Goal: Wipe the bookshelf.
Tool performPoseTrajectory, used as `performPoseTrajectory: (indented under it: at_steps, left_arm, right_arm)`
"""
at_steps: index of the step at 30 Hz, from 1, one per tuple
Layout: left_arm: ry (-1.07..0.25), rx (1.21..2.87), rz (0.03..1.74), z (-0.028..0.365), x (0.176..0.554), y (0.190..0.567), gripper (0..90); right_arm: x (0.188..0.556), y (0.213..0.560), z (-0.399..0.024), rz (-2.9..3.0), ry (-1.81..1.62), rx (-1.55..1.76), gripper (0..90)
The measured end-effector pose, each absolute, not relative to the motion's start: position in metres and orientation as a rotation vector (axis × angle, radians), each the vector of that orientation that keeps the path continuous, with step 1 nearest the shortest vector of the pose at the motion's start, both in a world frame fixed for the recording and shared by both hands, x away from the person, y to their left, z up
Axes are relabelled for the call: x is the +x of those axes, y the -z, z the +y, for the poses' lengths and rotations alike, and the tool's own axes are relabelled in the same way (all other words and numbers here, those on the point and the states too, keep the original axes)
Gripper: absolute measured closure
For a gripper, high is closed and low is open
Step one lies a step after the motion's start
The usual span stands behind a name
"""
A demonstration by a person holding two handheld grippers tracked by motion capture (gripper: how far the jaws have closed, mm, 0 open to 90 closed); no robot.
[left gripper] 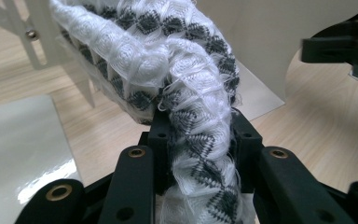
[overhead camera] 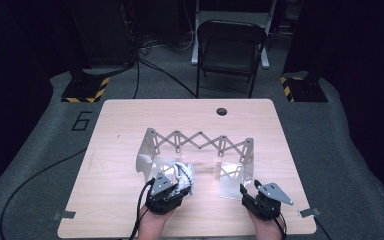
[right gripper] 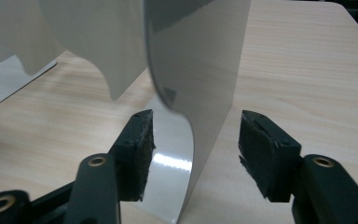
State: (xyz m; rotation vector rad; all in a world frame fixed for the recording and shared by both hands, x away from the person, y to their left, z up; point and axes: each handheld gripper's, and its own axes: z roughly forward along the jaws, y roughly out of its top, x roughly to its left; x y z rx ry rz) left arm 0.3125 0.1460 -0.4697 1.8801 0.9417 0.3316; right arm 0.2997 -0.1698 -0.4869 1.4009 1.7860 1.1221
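The knitted cloth (left gripper: pixel 186 93), white with dark diamond marks, is bunched at the near left of the table (overhead camera: pixel 115 210), just in front of the left upright panel (overhead camera: pixel 147 150) of a pale folding rack (overhead camera: pixel 200 142). In the left gripper view, a thick fold of the cloth runs down between the two black jaws, and the pads press on it from both sides: the left gripper (overhead camera: pixel 172 192) is clenched on the cloth. The rest of the cloth arches up and away toward the panel, and part of it rests on the glossy left base sheet (left gripper: pixel 18 144) of the rack.

The right gripper (right gripper: pixel 193 149) stands released. Its jaws straddle the lower edge of the right upright panel (right gripper: pixel 200 70), with clear space between each pad and the panel. The glossy right base sheet (overhead camera: pixel 230 182) curves out beneath them.

Judged step: steady the rack with the right gripper while the left feeds the cloth into or over it.

- Centre the right panel between the pads before closing, so both pads meet it squarely and it does not twist.
- Grip low, near the bend into the base sheet, where the thin panel is likely stiffest.
- Keep the left grip firm; the fold is bulky and loose threads show at its edge, so a slack hold may let it slide.
- Lift the cloth clear of the scissor lattice (overhead camera: pixel 200 140) at the back to avoid snagging on its rivets.
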Motion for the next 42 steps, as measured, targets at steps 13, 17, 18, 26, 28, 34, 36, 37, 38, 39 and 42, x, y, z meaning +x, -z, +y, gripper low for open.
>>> performPoseTrajectory:
  at_steps: [13, 17, 18, 26, 28, 34, 36, 37, 38, 39, 42]
  left_arm:
    - [-0.337, 1.871, 0.952, 0.142, 0.318, 0.468, 67.9]
    - [-0.347, 1.855, 0.958, 0.147, 0.318, 0.466, 67.9]
    - [-0.347, 1.844, 0.965, 0.150, 0.317, 0.464, 67.9]
    - [-0.358, 1.823, 0.982, 0.155, 0.313, 0.463, 67.8]
    - [-0.352, 1.806, 0.997, 0.155, 0.312, 0.462, 67.8]
    - [-0.370, 1.798, 0.941, 0.154, 0.308, 0.449, 67.8]
    - [-0.382, 1.798, 0.919, 0.149, 0.307, 0.443, 67.9]
    - [-0.392, 1.798, 0.908, 0.147, 0.307, 0.440, 67.9]
    - [-0.408, 1.800, 0.902, 0.145, 0.309, 0.438, 67.9]
    - [-0.413, 1.804, 0.899, 0.145, 0.311, 0.437, 67.9]
    - [-0.422, 1.792, 0.901, 0.144, 0.318, 0.433, 67.9]
  right_arm:
    - [0.323, 0.485, -0.160, 1.756, -1.067, 1.354, 72.9]
    - [0.321, 0.485, -0.164, 1.758, -1.082, 1.387, 78.2]
    - [0.319, 0.485, -0.164, 1.759, -1.082, 1.385, 79.3]
    - [0.301, 0.484, -0.149, 1.805, -1.083, 1.364, 77.0]
    - [0.294, 0.484, -0.144, 1.823, -1.094, 1.351, 76.3]
    - [0.288, 0.484, -0.139, 1.847, -1.117, 1.354, 76.3]
    - [0.286, 0.484, -0.138, 1.854, -1.117, 1.350, 76.4]
    - [0.286, 0.484, -0.137, 1.863, -1.126, 1.345, 76.5]
    - [0.285, 0.484, -0.136, 1.864, -1.132, 1.342, 76.5]
    - [0.284, 0.484, -0.135, 1.862, -1.142, 1.336, 76.5]
    - [0.283, 0.484, -0.133, 1.873, -1.144, 1.336, 76.3]
